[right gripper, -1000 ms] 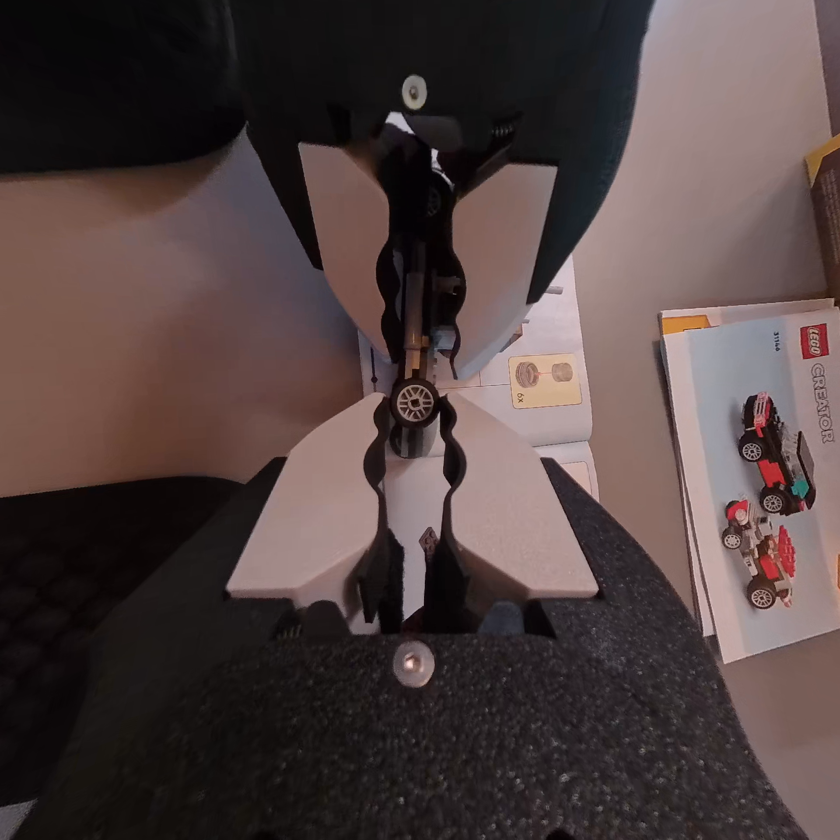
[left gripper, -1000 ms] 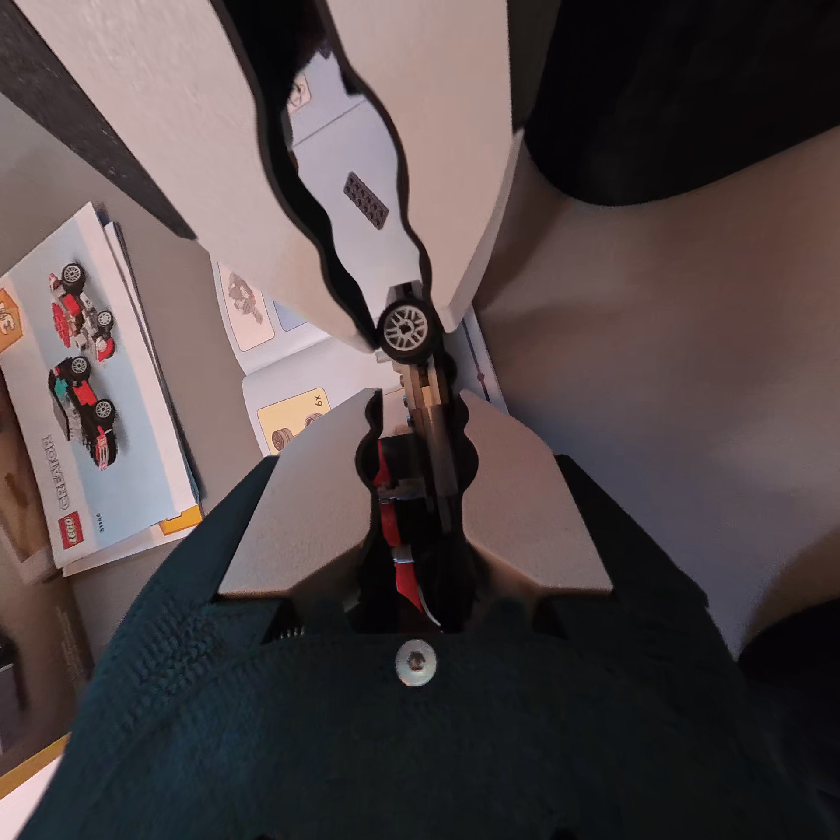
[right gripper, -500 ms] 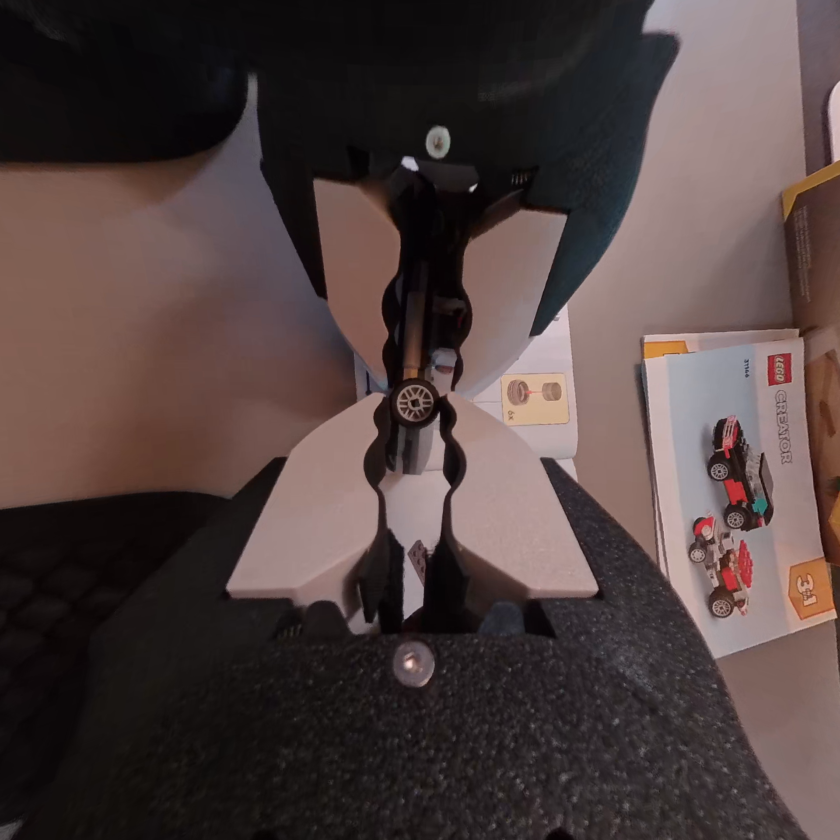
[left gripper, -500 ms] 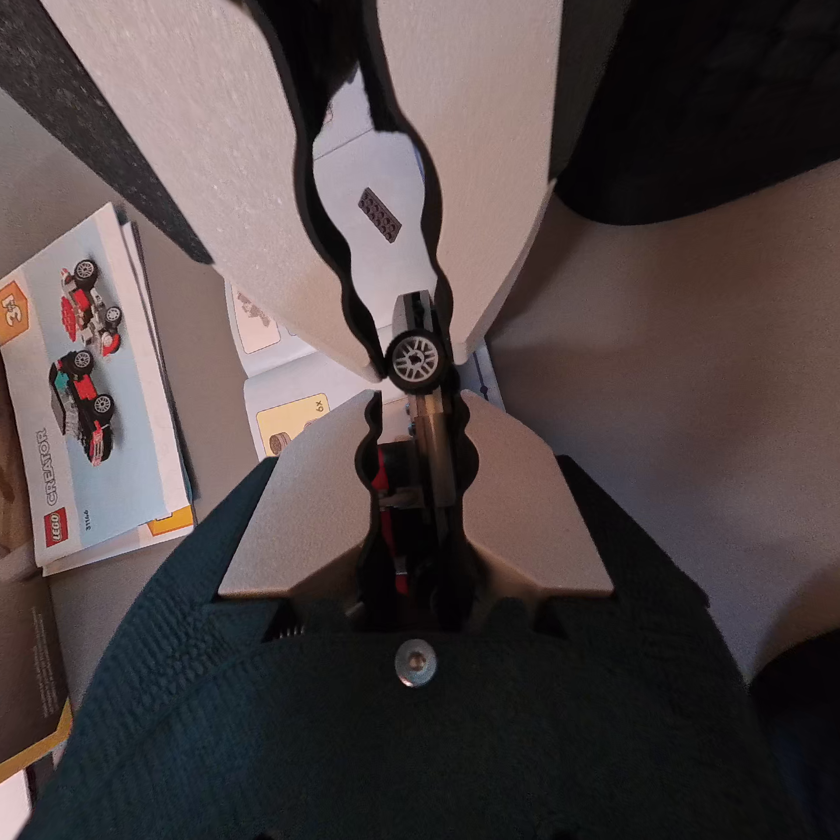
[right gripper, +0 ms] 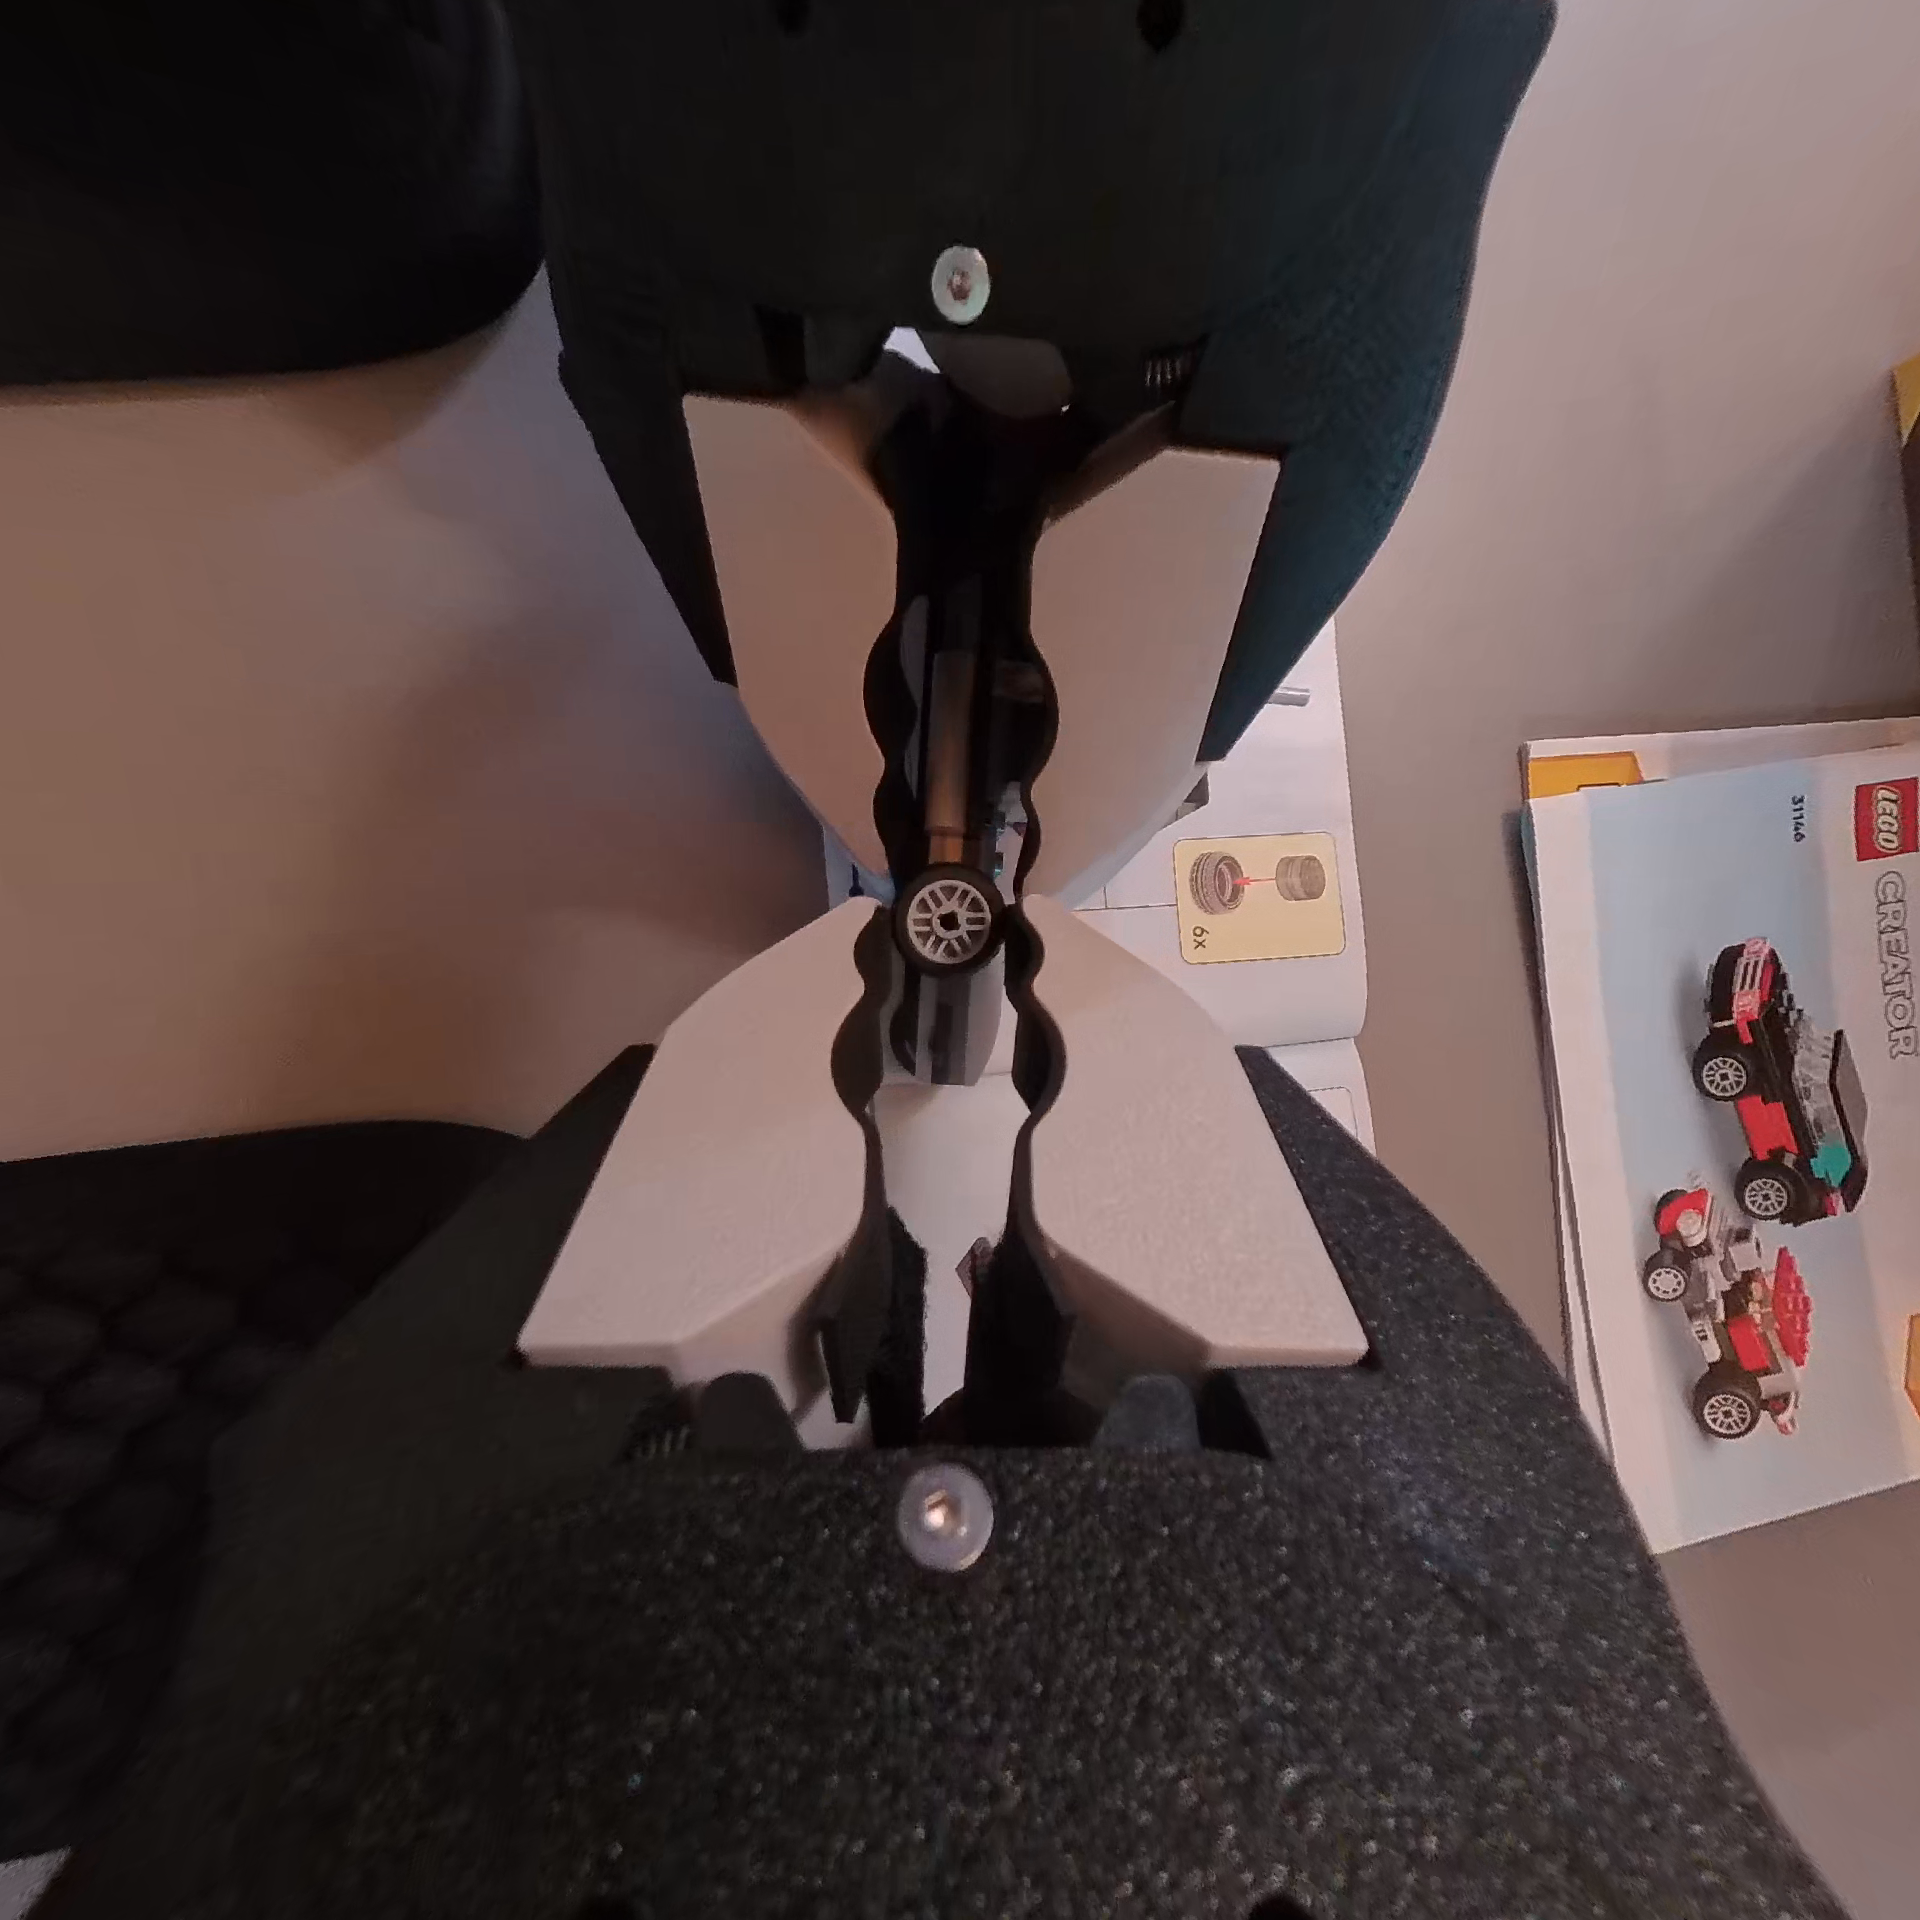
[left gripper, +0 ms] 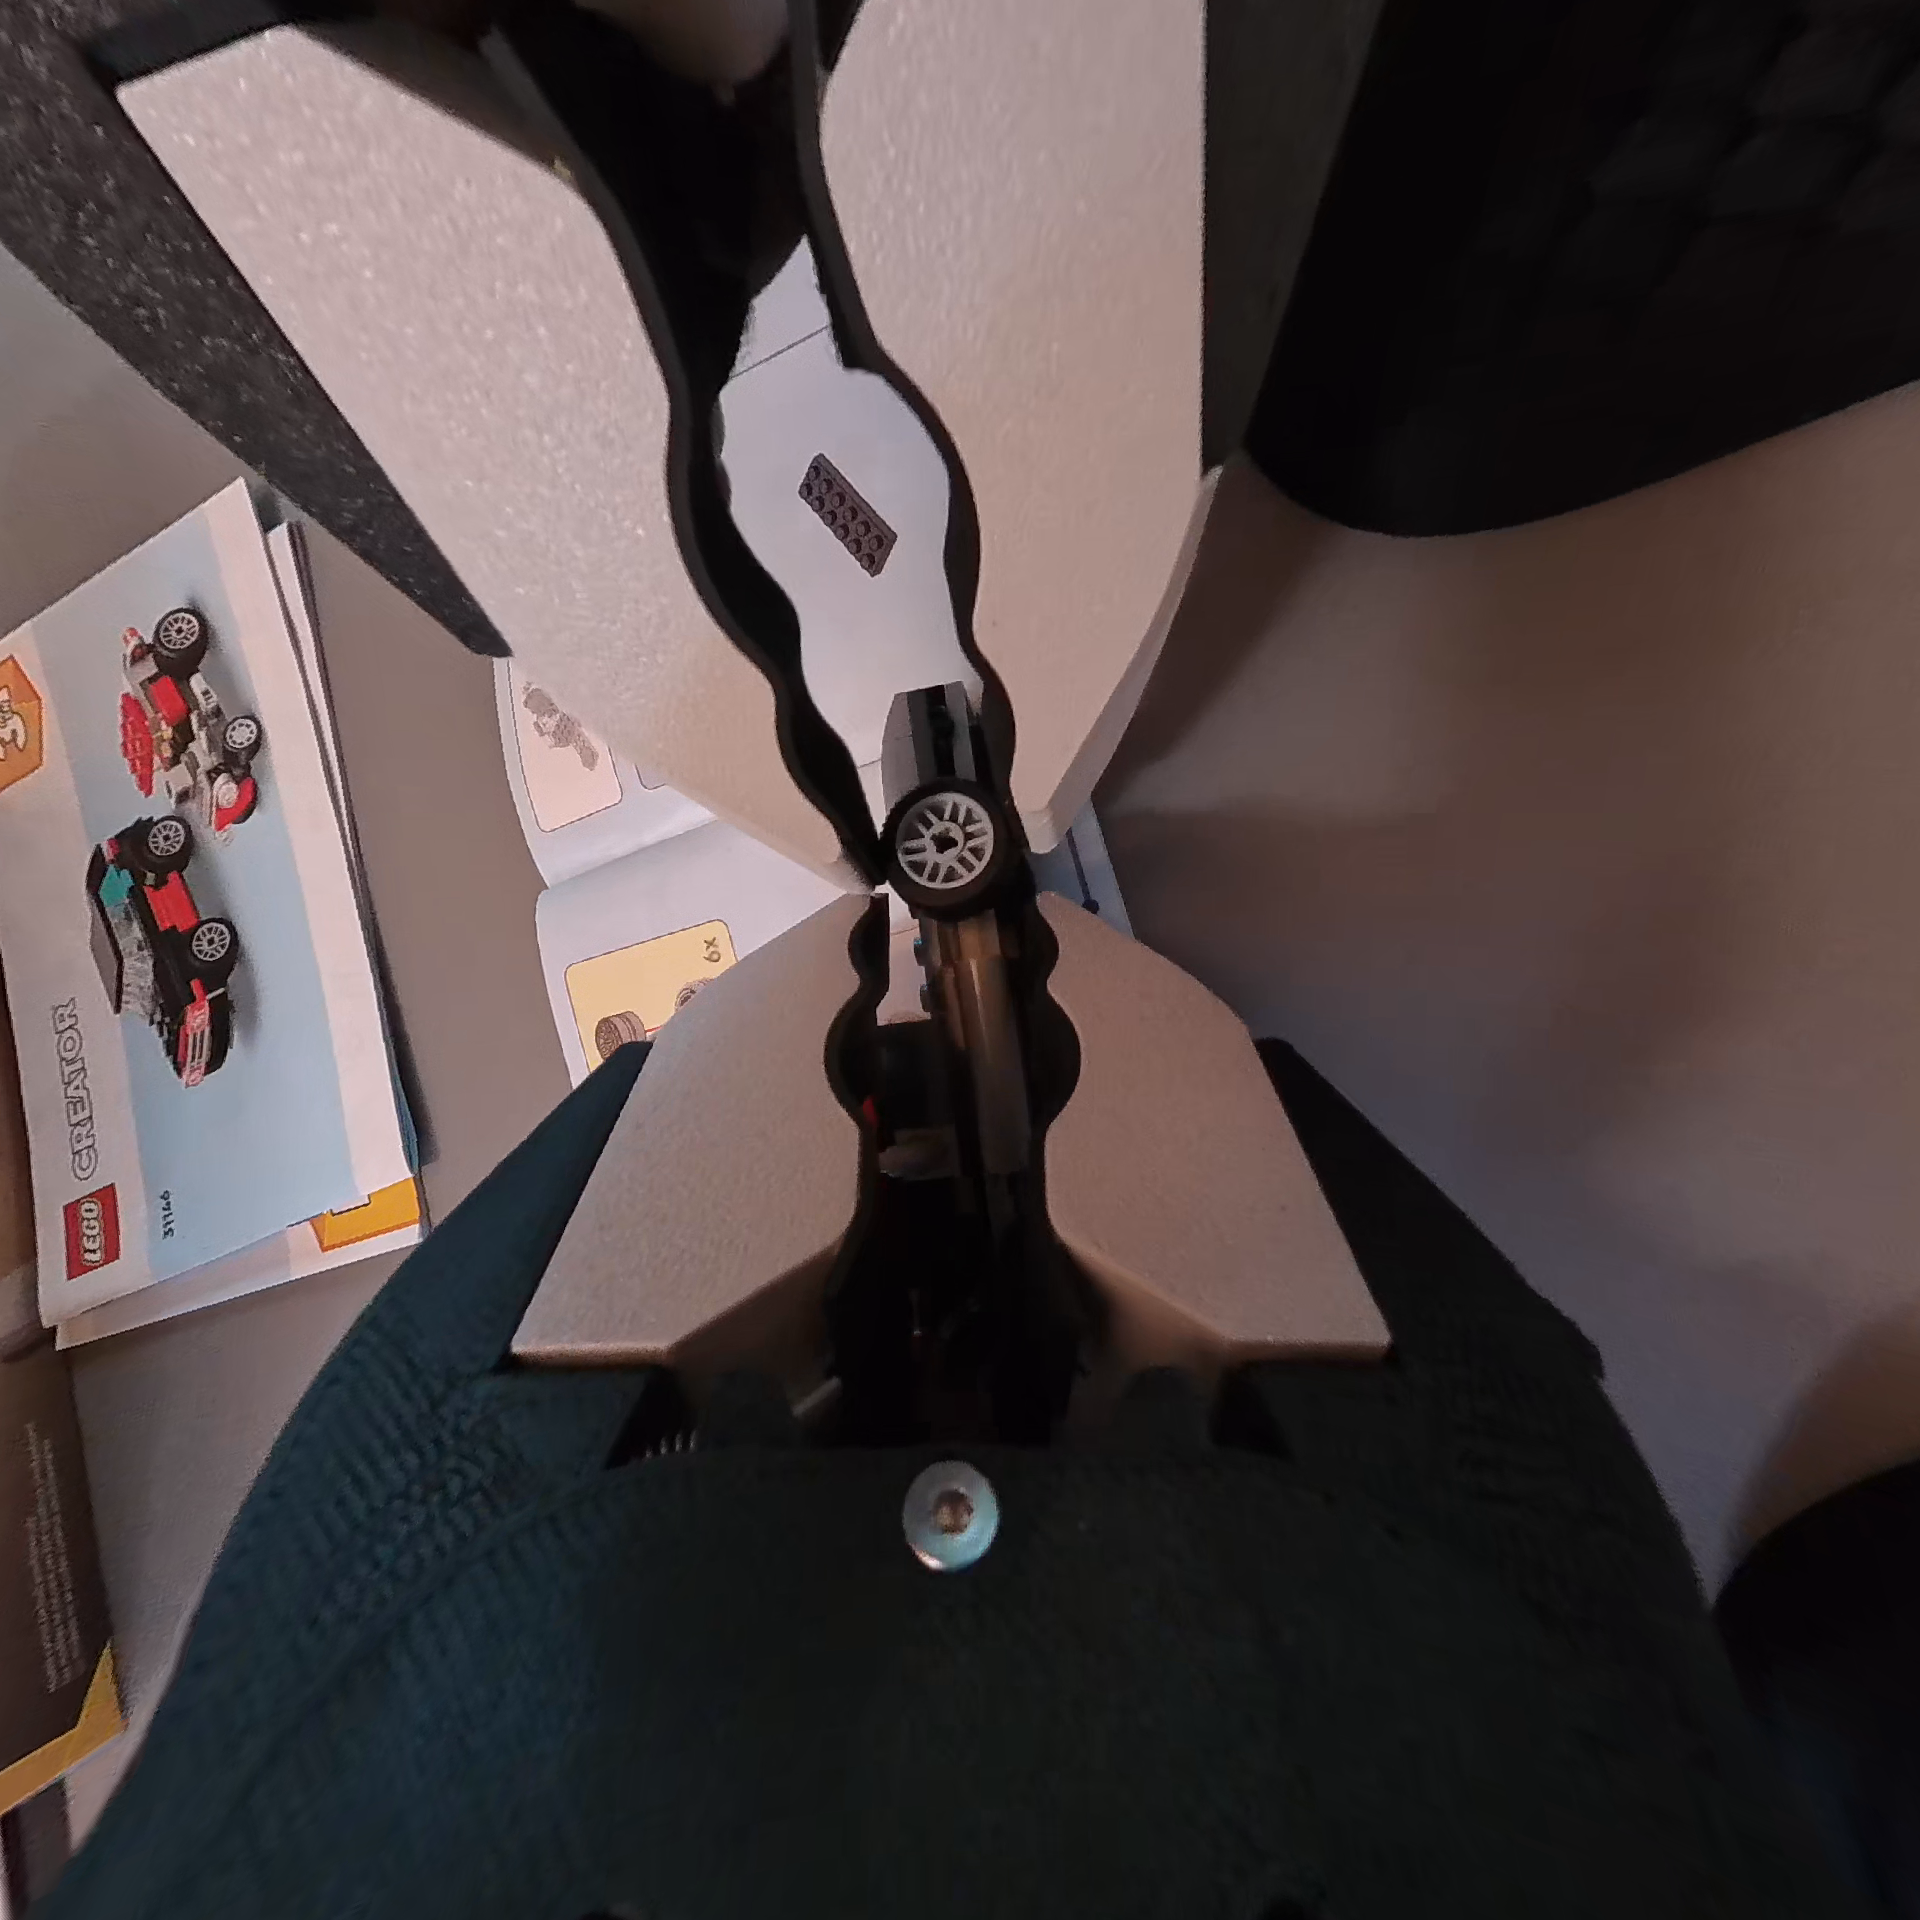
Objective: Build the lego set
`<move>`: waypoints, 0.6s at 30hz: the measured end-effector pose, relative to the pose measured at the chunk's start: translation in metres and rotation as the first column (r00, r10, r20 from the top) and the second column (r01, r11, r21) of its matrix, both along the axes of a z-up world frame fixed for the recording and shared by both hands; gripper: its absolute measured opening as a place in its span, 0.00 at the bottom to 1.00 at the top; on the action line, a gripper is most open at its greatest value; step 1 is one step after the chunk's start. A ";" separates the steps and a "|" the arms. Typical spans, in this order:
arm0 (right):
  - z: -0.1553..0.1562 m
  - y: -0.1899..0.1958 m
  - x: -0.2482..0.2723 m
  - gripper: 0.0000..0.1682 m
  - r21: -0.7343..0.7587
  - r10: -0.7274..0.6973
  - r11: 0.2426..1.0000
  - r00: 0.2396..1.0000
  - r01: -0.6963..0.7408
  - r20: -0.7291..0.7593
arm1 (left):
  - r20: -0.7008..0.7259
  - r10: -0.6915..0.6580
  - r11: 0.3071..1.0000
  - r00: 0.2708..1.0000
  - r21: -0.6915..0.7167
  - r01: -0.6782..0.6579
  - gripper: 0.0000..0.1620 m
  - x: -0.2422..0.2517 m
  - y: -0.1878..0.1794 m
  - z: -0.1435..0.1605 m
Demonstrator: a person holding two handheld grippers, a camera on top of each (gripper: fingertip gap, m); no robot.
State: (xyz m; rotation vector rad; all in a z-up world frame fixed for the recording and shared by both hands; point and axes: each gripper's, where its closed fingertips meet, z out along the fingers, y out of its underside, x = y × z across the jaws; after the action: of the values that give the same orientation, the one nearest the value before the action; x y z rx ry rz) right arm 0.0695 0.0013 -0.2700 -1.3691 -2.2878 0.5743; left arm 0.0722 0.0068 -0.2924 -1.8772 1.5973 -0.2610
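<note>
Lego car (left gripper: 961,1039) clenched between both claws, tips meeting; booklets (right gripper: 1714,1122) on table beside.

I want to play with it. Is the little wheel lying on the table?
No, the wheel is held up between the two tools' tips, above the open booklet.

- Closed booklet (left gripper: 208,935) (right gripper: 1714,1143), light-blue cover: red square brand logo in one corner, a grey capital word along the edge beside it, a small number near the logo (not quoted here).
- Orange badge (left gripper: 16,717) at the cover's opposite corner: short mark.
- Yellow box (left gripper: 644,987) (right gripper: 1257,899) on the open booklet (left gripper: 644,862) beside the closed booklet: a count mark by the tyre drawing.
- Brown carton (left gripper: 42,1558) just past the closed booklet's logo end: small print, too small to read.
</note>
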 end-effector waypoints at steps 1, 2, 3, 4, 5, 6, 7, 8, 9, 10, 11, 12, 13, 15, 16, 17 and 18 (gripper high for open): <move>0.000 0.000 0.001 0.12 -0.001 -0.004 1.000 1.000 0.004 0.011 | 0.007 0.001 1.000 1.000 -0.004 -0.001 0.15 0.000 0.000 0.000; -0.001 0.000 0.001 0.12 -0.004 -0.009 1.000 1.000 0.009 0.023 | 0.011 0.000 1.000 1.000 -0.008 0.000 0.15 0.001 0.000 0.000; -0.001 0.000 0.002 0.12 -0.006 -0.014 1.000 0.999 0.014 0.034 | 0.012 -0.002 1.000 1.000 -0.009 0.002 0.14 0.001 -0.001 0.000; -0.002 0.000 0.002 0.12 -0.010 -0.021 1.000 0.999 0.022 0.045 | 0.009 -0.004 1.000 1.000 -0.009 0.004 0.14 0.001 -0.001 0.000; -0.003 0.000 0.003 0.12 -0.010 -0.027 1.000 0.998 0.028 0.057 | 0.006 -0.008 1.000 1.000 -0.009 0.008 0.14 0.001 -0.001 0.001; -0.003 0.000 0.003 0.12 -0.010 -0.033 0.999 0.997 0.033 0.063 | 0.006 -0.010 1.000 1.000 -0.011 0.011 0.14 0.001 -0.002 0.001; -0.003 0.000 0.003 0.12 -0.012 -0.039 0.999 0.997 0.039 0.068 | 0.013 -0.009 1.000 1.000 -0.011 0.010 0.14 0.001 -0.002 0.001; -0.003 0.000 0.003 0.12 -0.012 -0.039 0.999 0.996 0.040 0.075 | 0.028 -0.001 1.000 1.000 -0.007 0.001 0.17 0.001 -0.001 0.004; -0.003 0.000 0.003 0.12 -0.012 -0.038 0.999 0.996 0.039 0.077 | 0.048 0.016 1.000 0.999 -0.001 -0.016 0.22 -0.001 0.001 0.009; -0.002 0.001 0.003 0.12 -0.014 -0.037 0.999 0.996 0.038 0.075 | 0.077 0.031 0.999 0.997 0.008 -0.032 0.28 -0.003 0.003 0.017; -0.001 0.001 0.003 0.12 -0.020 -0.034 0.999 0.997 0.036 0.074 | 0.117 0.039 0.999 0.992 0.011 -0.040 0.30 -0.005 0.002 0.028; 0.001 0.001 0.002 0.12 -0.033 -0.033 0.999 0.997 0.035 0.069 | 0.157 0.038 0.999 0.987 0.011 -0.040 0.31 -0.007 0.000 0.039; 0.003 0.002 0.002 0.12 -0.040 -0.033 0.999 0.998 0.035 0.061 | 0.181 0.035 0.999 0.983 0.013 -0.038 0.30 -0.011 -0.002 0.047; 0.005 0.004 0.001 0.12 -0.019 -0.031 0.999 0.997 0.032 0.070 | 0.160 0.045 0.999 0.986 0.018 -0.048 0.29 -0.024 -0.004 0.051; 0.005 0.005 0.001 0.12 -0.004 -0.028 1.000 0.997 0.029 0.077 | 0.135 0.052 0.998 0.989 0.015 -0.055 0.28 -0.030 -0.005 0.049; 0.005 0.003 0.001 0.12 0.000 -0.018 1.000 0.996 0.018 0.089 | 0.120 0.053 0.999 0.991 0.005 -0.054 0.26 -0.033 -0.006 0.046; 0.003 0.002 0.001 0.12 0.008 -0.010 1.000 0.994 0.009 0.105 | 0.115 0.047 0.999 0.992 -0.005 -0.047 0.25 -0.033 -0.007 0.043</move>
State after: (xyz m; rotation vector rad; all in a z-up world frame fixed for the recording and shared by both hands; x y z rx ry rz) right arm 0.0704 0.0033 -0.2674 -1.4382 -2.3620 0.5012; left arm 0.0391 -0.0006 -0.2490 -1.8640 1.4746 -0.3447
